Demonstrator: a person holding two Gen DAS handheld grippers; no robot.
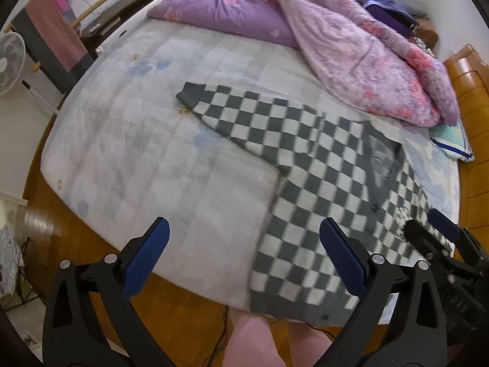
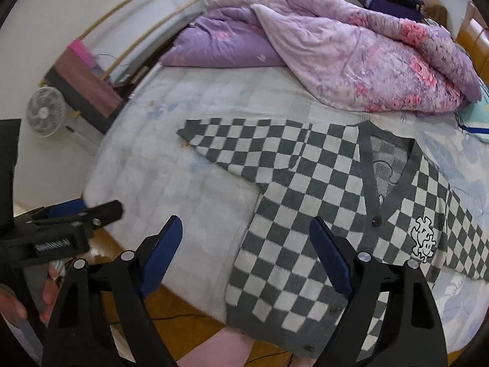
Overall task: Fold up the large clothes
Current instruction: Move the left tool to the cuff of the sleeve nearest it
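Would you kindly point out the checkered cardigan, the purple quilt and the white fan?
checkered cardigan (image 2: 284,263): right wrist view, front panel.
purple quilt (image 2: 351,61): right wrist view, floral top side.
white fan (image 2: 45,115): right wrist view, round grille.

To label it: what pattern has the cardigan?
Grey and white checks on the cardigan, clearest in the right wrist view.

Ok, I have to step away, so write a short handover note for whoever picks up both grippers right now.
Left gripper: open, holding nothing, above the bed's near edge.
Right gripper: open, holding nothing, over the cardigan's hem.
Checkered cardigan: spread flat and face up on the mattress, buttoned, one sleeve stretched toward the fan side, hem hanging slightly over the near edge.
Done: garment laid out.
Left: all folds, sleeves first. The quilt lies behind it.
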